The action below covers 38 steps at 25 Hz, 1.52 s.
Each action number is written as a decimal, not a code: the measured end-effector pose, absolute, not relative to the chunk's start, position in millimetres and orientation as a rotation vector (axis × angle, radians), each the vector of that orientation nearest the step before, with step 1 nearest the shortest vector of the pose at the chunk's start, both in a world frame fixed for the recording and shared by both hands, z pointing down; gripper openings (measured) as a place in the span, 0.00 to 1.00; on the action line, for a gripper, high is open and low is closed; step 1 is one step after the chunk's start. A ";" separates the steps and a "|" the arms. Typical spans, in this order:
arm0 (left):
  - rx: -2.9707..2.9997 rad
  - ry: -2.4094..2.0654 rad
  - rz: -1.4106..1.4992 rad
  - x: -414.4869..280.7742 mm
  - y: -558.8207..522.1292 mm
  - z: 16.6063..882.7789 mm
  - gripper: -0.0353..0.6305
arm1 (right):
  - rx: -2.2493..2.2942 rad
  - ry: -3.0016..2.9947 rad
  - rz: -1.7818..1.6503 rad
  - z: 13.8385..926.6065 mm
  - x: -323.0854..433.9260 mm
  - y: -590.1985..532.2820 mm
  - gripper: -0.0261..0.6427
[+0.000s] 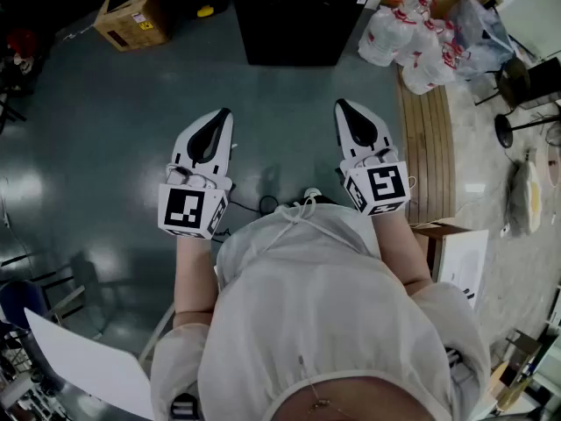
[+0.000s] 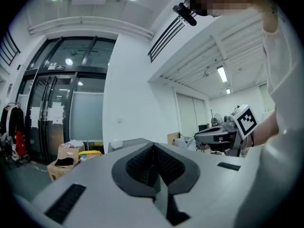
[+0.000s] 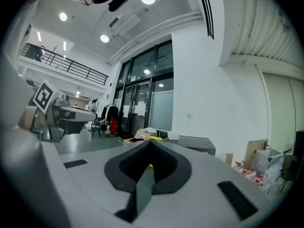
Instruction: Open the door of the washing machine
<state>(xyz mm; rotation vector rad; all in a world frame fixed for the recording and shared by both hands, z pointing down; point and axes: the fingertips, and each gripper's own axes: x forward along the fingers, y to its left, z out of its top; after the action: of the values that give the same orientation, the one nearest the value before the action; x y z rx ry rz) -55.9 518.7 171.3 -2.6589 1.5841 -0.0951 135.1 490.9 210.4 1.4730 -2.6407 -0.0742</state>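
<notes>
White smock [image 1: 324, 323] fills the bottom of the head view, with the left gripper [image 1: 225, 114] and right gripper [image 1: 341, 106] held level over the grey floor [image 1: 105, 147], both well short of the dark washing machine [image 1: 298, 24] up ahead. Left gripper view: jaws pressed together, nothing between them. Right gripper view: same deal, closed and empty, washing machine sitting beyond the tips.

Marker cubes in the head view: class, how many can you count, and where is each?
2. The left cube sits at the rear of the left tool; the right cube sits at the rear of the right tool. None seems hidden.
</notes>
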 end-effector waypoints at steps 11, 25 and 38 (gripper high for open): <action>-2.662 1.565 -0.082 -76.0 511.2 176.7 0.08 | 1.532 -2.624 -0.059 208.7 121.0 482.9 0.04; -2.663 1.673 -0.130 -97.5 459.5 200.1 0.08 | 1.536 -2.633 0.069 232.4 111.5 411.3 0.73; -2.606 1.753 -0.200 -132.1 280.1 215.6 0.09 | 1.463 -2.659 0.194 265.1 70.2 206.5 0.73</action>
<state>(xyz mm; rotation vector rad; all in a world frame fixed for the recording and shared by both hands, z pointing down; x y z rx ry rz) -132.1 280.1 215.6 -2.6058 1.7528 -0.2001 70.2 206.5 265.1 1.4629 -2.6593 0.1942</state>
